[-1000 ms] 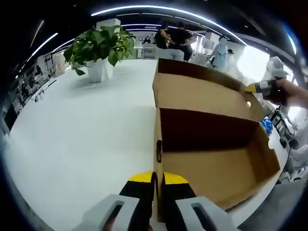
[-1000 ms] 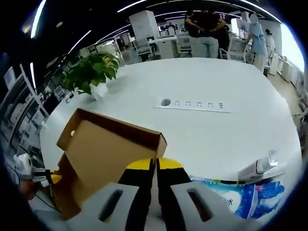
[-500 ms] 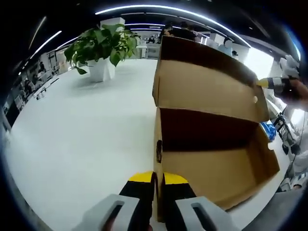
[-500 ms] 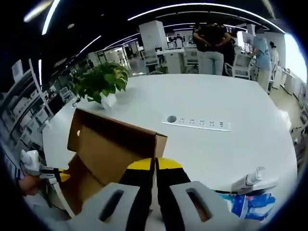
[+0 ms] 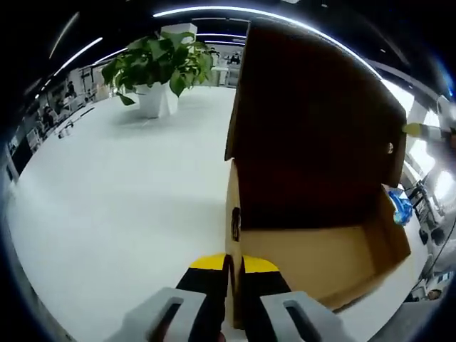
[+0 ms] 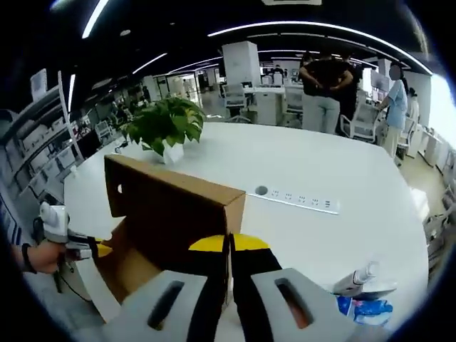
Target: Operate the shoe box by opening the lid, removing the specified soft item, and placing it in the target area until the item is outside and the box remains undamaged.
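Observation:
The brown cardboard shoe box (image 5: 320,256) stands on the white table (image 5: 107,192), its bare floor showing. Its hinged lid (image 5: 313,121) is upright, dark inner face toward the left gripper view. My left gripper (image 5: 235,265) is shut on the box's near end wall. In the right gripper view my right gripper (image 6: 229,246) is shut on the free edge of the lid (image 6: 171,206). The left gripper (image 6: 96,249), held by a hand, shows at the left of that view. A blue-and-white soft pack (image 6: 367,310) lies on the table outside the box.
A potted plant (image 5: 160,68) stands at the far side of the table. A white power strip (image 6: 296,201) is set into the tabletop beyond the lid. A white pump bottle (image 6: 360,279) lies by the soft pack. Several people stand (image 6: 324,89) behind the table.
The lid has swung up from leaning back to standing upright, carried by my right gripper, which has risen. The left gripper has kept its hold on the end wall.

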A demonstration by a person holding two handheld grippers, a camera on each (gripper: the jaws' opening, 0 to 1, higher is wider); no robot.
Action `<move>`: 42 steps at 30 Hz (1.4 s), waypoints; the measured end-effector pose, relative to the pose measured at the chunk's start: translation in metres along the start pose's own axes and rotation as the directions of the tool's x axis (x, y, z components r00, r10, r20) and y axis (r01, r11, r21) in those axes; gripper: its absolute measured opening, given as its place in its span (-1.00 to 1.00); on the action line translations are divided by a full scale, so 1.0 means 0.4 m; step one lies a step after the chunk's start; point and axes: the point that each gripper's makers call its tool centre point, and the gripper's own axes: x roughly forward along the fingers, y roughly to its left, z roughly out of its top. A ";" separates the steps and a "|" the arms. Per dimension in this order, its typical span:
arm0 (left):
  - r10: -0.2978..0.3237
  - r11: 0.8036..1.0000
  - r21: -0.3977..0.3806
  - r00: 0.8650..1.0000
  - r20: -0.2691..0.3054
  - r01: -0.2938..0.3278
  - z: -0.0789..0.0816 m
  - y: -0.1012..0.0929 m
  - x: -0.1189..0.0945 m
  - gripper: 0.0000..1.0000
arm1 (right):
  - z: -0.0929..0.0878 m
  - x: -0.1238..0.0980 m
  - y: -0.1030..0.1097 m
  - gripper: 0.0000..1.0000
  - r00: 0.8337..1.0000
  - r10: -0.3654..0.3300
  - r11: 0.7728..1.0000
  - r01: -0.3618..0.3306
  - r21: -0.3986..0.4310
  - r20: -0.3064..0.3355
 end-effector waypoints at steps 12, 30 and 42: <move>0.000 0.999 -0.036 1.000 0.014 0.000 0.015 -0.003 0.013 -0.89 | -0.023 -0.035 0.034 -1.00 1.000 -0.001 0.999 0.002 -0.032 0.011; -0.007 0.997 -0.075 0.999 0.032 0.009 0.034 -0.007 0.028 -0.88 | -0.083 -0.054 0.052 -1.00 1.000 -0.001 0.999 0.000 -0.050 -0.014; -0.034 0.996 -0.078 0.999 0.036 0.036 0.040 -0.011 0.035 -0.86 | -0.127 -0.058 0.054 -1.00 1.000 -0.001 1.000 0.000 -0.024 -0.023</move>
